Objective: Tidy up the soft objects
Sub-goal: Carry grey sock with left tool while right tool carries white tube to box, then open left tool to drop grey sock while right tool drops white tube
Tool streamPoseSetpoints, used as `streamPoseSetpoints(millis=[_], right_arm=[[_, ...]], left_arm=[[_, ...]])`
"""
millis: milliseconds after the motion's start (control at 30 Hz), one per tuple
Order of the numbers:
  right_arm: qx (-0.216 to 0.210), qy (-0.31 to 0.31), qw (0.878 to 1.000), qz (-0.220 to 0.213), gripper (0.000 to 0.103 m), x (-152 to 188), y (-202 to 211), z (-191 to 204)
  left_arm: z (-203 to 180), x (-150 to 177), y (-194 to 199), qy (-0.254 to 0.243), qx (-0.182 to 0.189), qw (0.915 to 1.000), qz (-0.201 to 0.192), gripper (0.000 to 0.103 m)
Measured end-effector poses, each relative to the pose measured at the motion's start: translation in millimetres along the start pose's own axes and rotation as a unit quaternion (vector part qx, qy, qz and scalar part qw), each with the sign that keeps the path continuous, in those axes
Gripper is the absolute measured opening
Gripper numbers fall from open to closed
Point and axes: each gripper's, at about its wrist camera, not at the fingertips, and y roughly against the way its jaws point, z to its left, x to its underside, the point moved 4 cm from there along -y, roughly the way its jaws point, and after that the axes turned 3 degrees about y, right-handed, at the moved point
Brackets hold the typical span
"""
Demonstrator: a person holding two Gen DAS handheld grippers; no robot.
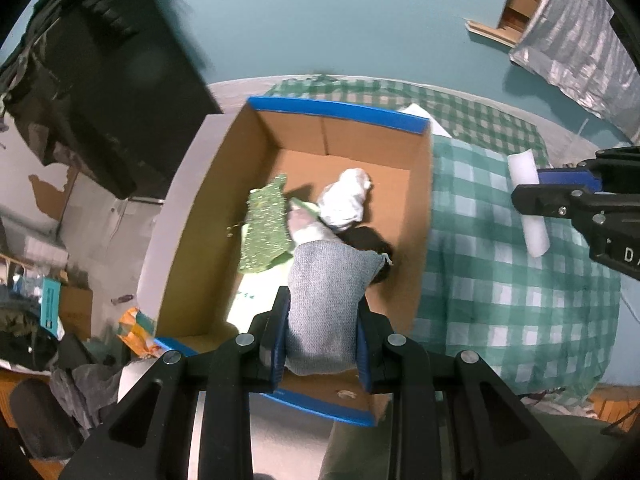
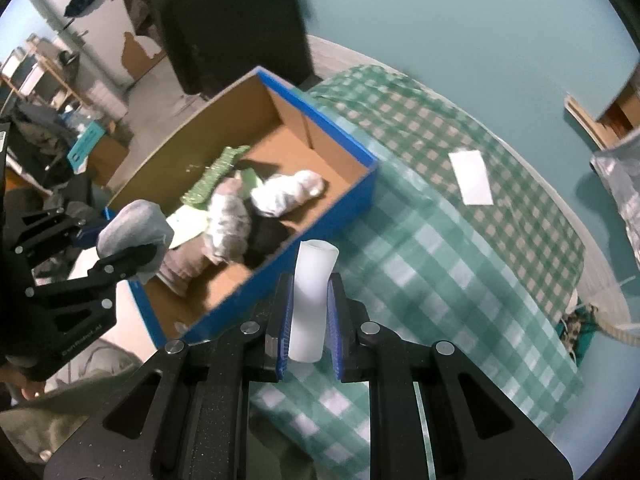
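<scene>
My left gripper (image 1: 322,340) is shut on a grey knitted pad (image 1: 328,304) and hangs over the near end of an open cardboard box with blue rims (image 1: 340,114). In the right wrist view the same left gripper (image 2: 128,248) and its grey pad (image 2: 136,224) show at the left. Inside the box lie a green glittery cloth (image 1: 266,228), a crumpled white cloth (image 1: 344,200), a grey-pink item and something dark. My right gripper (image 2: 310,320) is shut on a white foam roll (image 2: 312,292), above the checked cloth just outside the box's blue wall (image 2: 320,224). The right gripper (image 1: 536,196) with the roll (image 1: 528,204) appears at the right in the left wrist view.
A green checked tablecloth (image 2: 440,248) covers the round table. A flat white piece (image 2: 471,176) lies on it beyond the box. A black block (image 1: 112,92) stands beside the box's far left. Clutter and cartons (image 1: 72,304) fill the floor at left. Teal floor (image 1: 340,20) lies beyond.
</scene>
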Motion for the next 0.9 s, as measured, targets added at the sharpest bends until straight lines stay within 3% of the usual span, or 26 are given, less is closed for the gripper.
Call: streamPoseSetpoints(millis=[433,900], right_arm=[[-0.018,0.035,0.999,0.013,0.015,-34.1,-30.3,45.3],[-0.016,0.029,0.999,0.03,0.015,-58.6,-63.7,69.9]], left_arm=[[51.1,-0.3,-18.7,0.046,-0.017,0.9987,0.01,0.028],[74.9,-7.9,-50.8,0.061,-0.013,0.9975,0.033,0.028]])
